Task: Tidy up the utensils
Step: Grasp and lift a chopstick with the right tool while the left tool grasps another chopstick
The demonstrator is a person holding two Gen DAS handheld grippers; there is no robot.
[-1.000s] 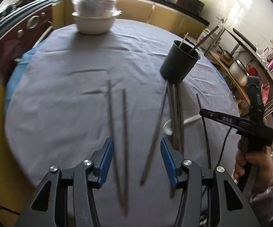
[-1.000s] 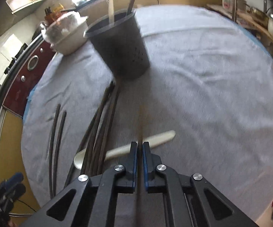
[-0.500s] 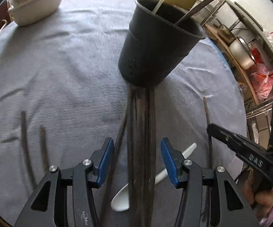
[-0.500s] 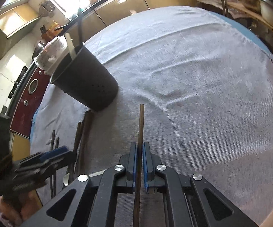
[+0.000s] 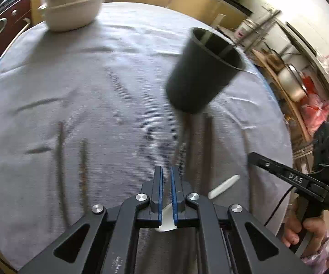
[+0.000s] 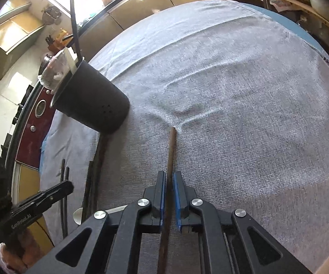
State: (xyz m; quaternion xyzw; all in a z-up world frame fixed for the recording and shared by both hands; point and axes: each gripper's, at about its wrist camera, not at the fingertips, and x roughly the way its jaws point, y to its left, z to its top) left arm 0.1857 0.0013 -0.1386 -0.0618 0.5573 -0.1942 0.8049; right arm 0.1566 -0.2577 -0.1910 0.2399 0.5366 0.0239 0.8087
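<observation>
Left wrist view first: we see our left gripper point(image 5: 166, 171) with its blue pads nearly together after just closing, and nothing we can make out lies between them. A white spoon point(image 5: 223, 186) lies below them, its bowl hidden by the fingers and only its handle clear. Taking the black utensil holder point(image 5: 204, 70) as our landmark, a blurred bundle of dark chopsticks point(image 5: 194, 146) runs from its base toward us, and two more chopsticks point(image 5: 72, 169) lie well apart to its left, smeared by motion. A covered white bowl point(image 5: 73, 6) sits far beyond the holder, cut off at the top.

From the right wrist, our right gripper point(image 6: 169, 175) is nearly closed around a brown chopstick point(image 6: 171, 150); contact is hard to judge. This chopstick lies to the right of the holder point(image 6: 91, 105) on the grey tablecloth point(image 6: 244, 91), its near end hidden below.
</observation>
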